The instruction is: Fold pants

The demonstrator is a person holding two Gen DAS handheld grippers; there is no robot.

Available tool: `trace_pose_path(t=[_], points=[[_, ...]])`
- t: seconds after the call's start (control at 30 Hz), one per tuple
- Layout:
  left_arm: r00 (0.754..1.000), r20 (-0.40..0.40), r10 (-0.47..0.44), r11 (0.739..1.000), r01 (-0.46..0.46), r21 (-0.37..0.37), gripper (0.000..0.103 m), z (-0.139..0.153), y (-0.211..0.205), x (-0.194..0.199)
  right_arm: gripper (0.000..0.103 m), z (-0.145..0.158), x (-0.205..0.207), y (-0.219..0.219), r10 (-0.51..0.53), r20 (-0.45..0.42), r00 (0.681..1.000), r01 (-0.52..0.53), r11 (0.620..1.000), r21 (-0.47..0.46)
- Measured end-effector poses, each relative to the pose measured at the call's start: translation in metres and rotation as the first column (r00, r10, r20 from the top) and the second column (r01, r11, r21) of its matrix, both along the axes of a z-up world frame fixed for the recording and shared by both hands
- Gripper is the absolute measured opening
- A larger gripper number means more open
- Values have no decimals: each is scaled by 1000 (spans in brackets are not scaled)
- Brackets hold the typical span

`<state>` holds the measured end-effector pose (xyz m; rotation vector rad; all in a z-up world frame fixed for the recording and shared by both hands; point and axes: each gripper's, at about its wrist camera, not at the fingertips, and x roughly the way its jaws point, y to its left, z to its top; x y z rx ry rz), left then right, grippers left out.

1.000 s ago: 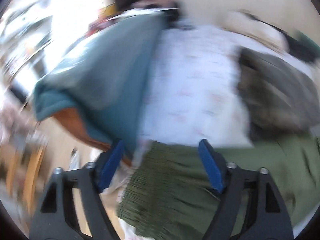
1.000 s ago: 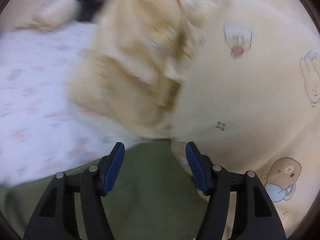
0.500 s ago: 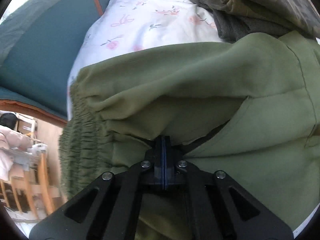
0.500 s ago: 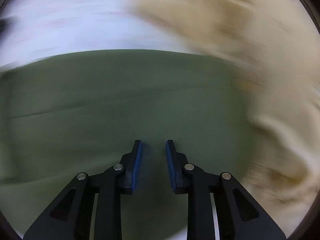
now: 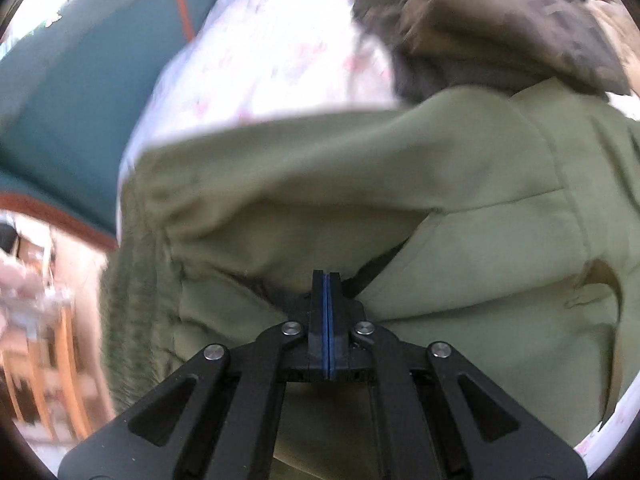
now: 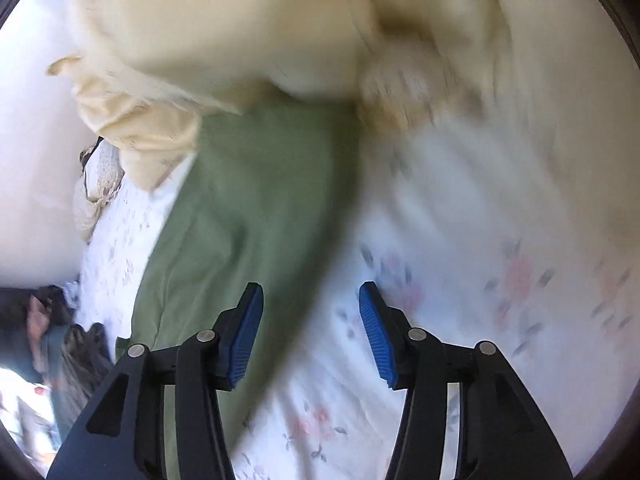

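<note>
Olive green pants (image 5: 360, 184) lie on a white floral bedsheet (image 5: 260, 52). My left gripper (image 5: 326, 280) is shut on a fold of the pants near the elastic waistband (image 5: 128, 292), and the cloth bunches up around the pinch. In the right wrist view a pant leg (image 6: 248, 208) runs away toward a cream blanket (image 6: 240, 32). My right gripper (image 6: 311, 308) is open and empty over the right edge of that leg, with one finger above the green cloth and the other above the sheet (image 6: 460, 300).
A pile of dark camouflage clothes (image 5: 500, 28) lies behind the pants. A teal cover (image 5: 80, 92) hangs at the bed's left edge, with wooden furniture (image 5: 44, 344) below. A lace-trimmed pillow (image 6: 96, 188) lies left of the leg.
My left gripper closed on the pants and still holds them, now lifting the cloth slightly. My right gripper opened wide and pulled back to the leg's right edge.
</note>
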<state>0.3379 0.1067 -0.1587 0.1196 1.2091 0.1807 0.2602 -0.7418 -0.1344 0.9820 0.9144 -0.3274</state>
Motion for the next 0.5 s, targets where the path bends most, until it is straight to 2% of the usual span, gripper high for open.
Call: trace_pose_path(t=[0.07,0.13,0.2,0.3,0.33,0.4,0.43,0.47,0.5], points=[[999,-16,31,999,-32,-15,1,-7,8,-1,53,-5,11,5,18,64,998,-16,1000,-23],[999,-10,32,999,-32,-11,1,-8,10,-2,53,-6,23,-1,32,115,993,-31,999,-7],[998,8,55,998,-54,-26,1,-2,12,-5,53,-7,39,-5,53,137,989,-54,999,3],[992,48,118,985,-111,-132,1,32,24,-33,53,-12,55,-7,29,174,984,-34,999,24],[989,64,130,980,-118,-163,5,45,30,-43,53,-15,57,-6,14,184,983,-19,999,28],[979,103,176,967,-152,-203,37,73,40,-58,53,-17,57,-6,-6,208,978,1,1000,25],[964,143,225,956,-190,-226,71,88,50,-69,53,-22,61,0,-3,208,978,1,1000,13],[947,179,266,946,-221,-236,95,98,59,-77,52,-24,63,3,8,206,979,-7,1000,-6],[926,213,312,934,-257,-248,98,109,69,-82,52,-23,63,4,20,209,978,-16,1000,-21]])
